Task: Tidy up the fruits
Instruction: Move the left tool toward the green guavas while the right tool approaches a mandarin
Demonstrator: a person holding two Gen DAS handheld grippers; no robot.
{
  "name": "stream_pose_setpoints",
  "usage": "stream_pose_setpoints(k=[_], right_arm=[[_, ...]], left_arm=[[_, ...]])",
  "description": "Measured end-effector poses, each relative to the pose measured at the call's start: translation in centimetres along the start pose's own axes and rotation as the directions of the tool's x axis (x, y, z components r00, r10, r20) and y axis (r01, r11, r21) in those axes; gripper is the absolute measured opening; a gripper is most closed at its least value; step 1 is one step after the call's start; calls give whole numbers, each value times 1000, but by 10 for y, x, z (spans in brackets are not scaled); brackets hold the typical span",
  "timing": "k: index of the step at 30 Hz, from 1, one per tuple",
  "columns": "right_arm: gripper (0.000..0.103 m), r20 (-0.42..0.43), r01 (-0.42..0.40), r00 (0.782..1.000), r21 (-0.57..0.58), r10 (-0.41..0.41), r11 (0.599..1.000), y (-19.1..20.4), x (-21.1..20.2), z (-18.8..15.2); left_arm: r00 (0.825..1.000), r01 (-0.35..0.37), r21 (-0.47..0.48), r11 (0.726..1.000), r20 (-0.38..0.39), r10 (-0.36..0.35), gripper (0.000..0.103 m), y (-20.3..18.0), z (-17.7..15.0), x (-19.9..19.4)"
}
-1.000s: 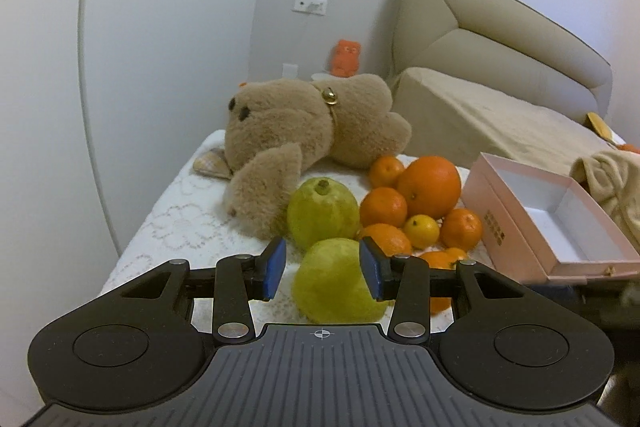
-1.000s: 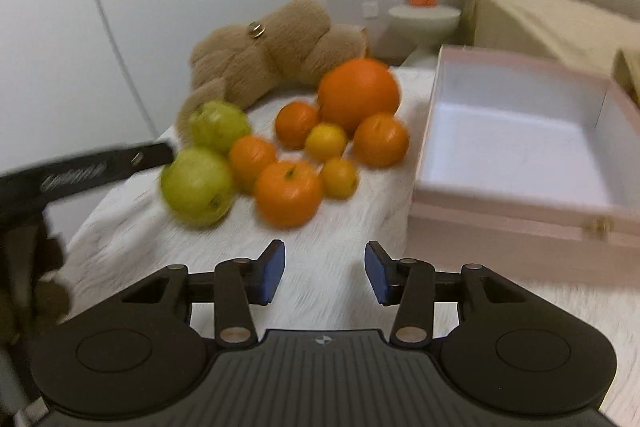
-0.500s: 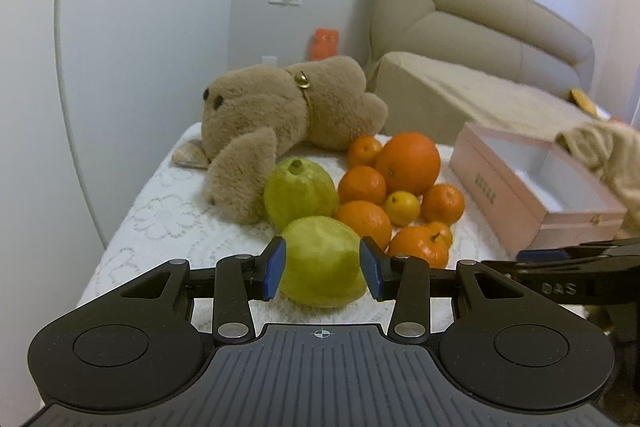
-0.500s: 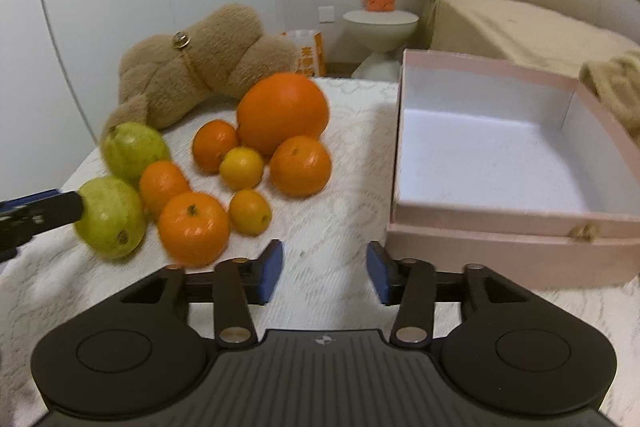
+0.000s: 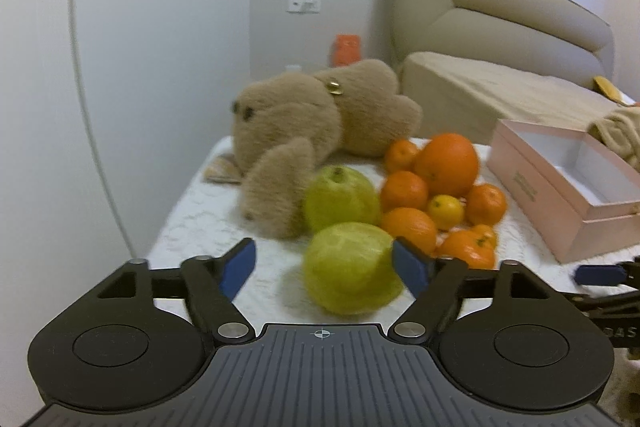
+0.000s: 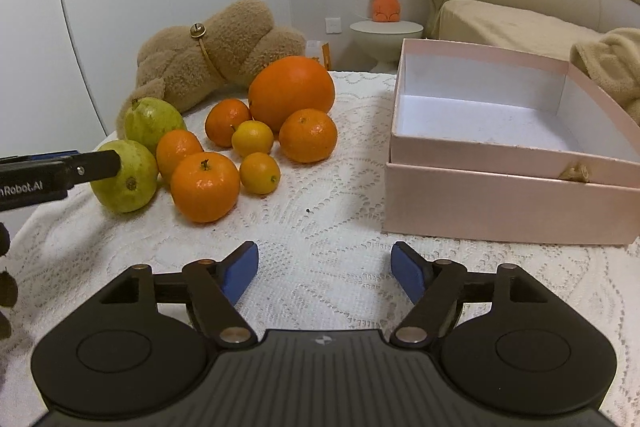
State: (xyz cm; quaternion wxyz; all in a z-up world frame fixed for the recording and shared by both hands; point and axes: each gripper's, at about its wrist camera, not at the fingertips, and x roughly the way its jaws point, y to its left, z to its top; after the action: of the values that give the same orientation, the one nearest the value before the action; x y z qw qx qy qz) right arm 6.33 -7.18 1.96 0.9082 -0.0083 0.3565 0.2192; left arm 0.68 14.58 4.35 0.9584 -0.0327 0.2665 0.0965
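Left gripper: your jaws just sprang wide around the near guava, unheld. Right gripper: just widened, empty. Risk: guava rolls off the bench.

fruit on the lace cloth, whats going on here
A person holds two grippers over a fruit pile beside an empty pink box. The left gripper sits around the nearer green guava; its jaws have just been opening and stand wide, not pressing it. The right gripper has also been opening, with only tablecloth between its jaws.
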Motion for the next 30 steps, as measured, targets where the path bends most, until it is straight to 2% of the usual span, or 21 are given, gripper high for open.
stream_pose_setpoints(k=[8,15,18,21,22,24,25,30], right_arm=[[75,2,0,1000,-26,1,1000,6,-2,1],[68,-19,-114,993,-152,112,982,43,-1,35],[66,-42,-105,994,-191,99,976,61,18,48],[61,-82,-96,993,-182,83,979,70,38,52],[61,-69,-80,995,-185,68,979,71,40,50],[57,-59,-70,997,-214,59,974,76,38,48],[46,-67,-86,995,-217,73,972,77,35,46],[46,-80,-76,995,-176,63,981,62,15,38]], left_arm=[[997,-65,-36,997,30,66,88,17,4,-4],[995,-88,-112,990,31,93,87,43,3,-4],[997,-73,-136,988,27,78,87,49,3,-4],[999,-43,-142,989,24,47,86,50,2,-5],[999,-31,-143,989,23,35,86,50,2,-5],[1000,-10,-142,990,23,14,85,48,1,-6],[1000,-2,-141,990,22,5,85,46,0,-6],[999,30,-124,992,16,-28,84,36,-1,-7]])
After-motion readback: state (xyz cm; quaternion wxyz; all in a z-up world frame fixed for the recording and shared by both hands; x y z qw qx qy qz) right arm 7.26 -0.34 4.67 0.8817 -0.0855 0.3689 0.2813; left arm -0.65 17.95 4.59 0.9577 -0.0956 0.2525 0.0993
